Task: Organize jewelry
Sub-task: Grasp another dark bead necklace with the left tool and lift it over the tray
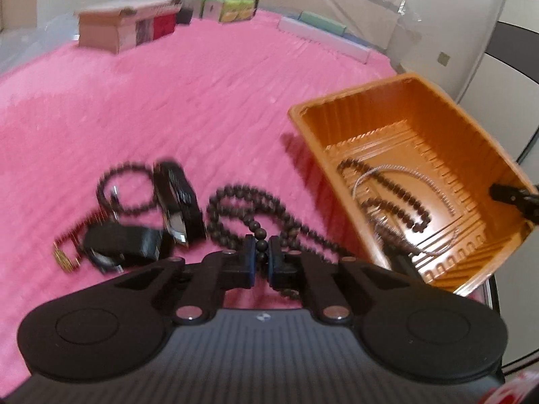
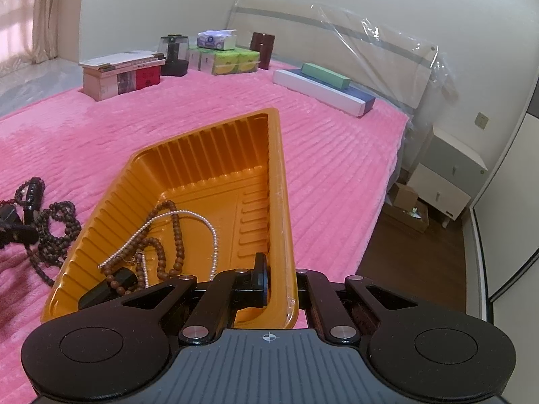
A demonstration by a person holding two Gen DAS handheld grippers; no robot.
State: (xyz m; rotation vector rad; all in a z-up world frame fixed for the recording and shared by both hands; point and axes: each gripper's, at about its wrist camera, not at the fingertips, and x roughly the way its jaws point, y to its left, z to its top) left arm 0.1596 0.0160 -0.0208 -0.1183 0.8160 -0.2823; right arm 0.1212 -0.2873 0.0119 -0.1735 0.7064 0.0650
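Two bead strands and a pearl chain (image 2: 188,232) lie in the orange tray (image 2: 202,155). Left tongs (image 1: 262,257) pinch the dark bead necklace (image 1: 242,208) on the bed (image 1: 168,101); right tongs (image 2: 281,282) clamp the tray's rim (more pieces remain outside).

Left gripper (image 1: 262,262) pinched on a dark bead necklace (image 1: 249,208) on the pink blanket (image 1: 168,107), orange tray (image 1: 417,181) tilted at its right edge holding beads and a pearl strand (image 1: 404,171), boxes (image 1: 128,30) along the far edge.
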